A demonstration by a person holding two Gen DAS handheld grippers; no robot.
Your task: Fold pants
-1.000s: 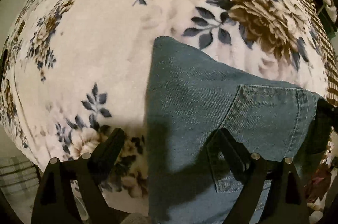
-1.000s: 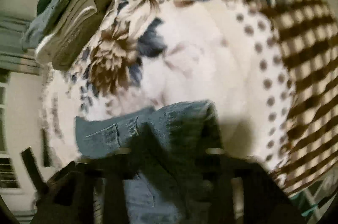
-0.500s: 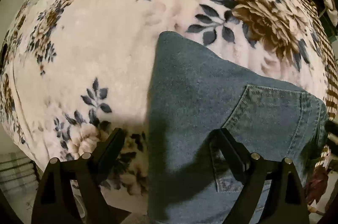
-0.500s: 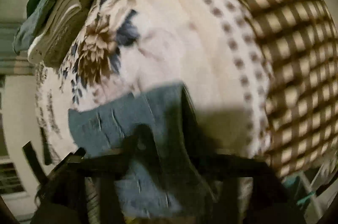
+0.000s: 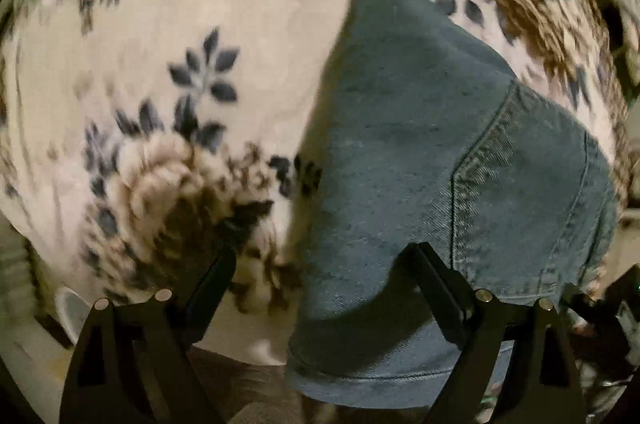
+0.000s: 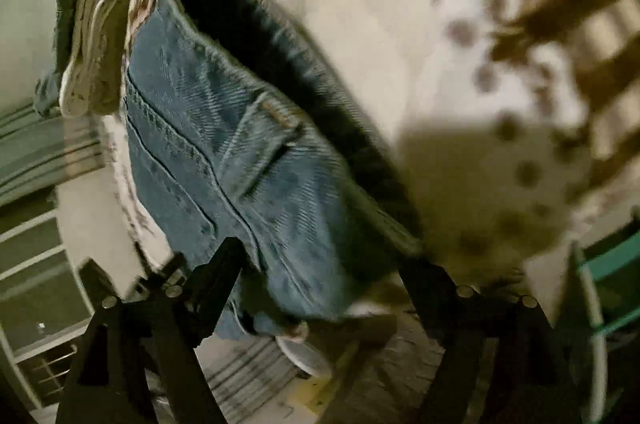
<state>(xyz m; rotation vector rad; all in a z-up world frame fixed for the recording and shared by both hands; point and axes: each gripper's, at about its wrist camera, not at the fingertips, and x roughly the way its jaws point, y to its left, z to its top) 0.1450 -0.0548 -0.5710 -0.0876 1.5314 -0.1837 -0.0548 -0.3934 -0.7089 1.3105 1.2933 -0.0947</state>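
Observation:
Folded blue jeans (image 5: 420,143) lie on a floral blanket (image 5: 200,3), back pocket up, with the hem end hanging over the bed's near edge. My left gripper (image 5: 324,276) hovers over that end, pointing down. It is open, and the denim's left edge lies below the gap. In the right wrist view the jeans (image 6: 224,151) show their waistband and a belt loop. My right gripper (image 6: 320,260) is low at the waistband with its jaws opening. Denim lies between the fingers, but the pads do not press on it.
A stack of folded clothes (image 6: 88,35) sits at the far end of the blanket (image 6: 380,23). The bed's edge is close below both grippers, with a white bowl (image 6: 304,356) on the floor and a teal frame (image 6: 612,264) at the right.
The right gripper let go of the waistband, spread its jaws and dropped closer to the jeans. The left gripper slid toward the bed's edge, so the hem end now shows.

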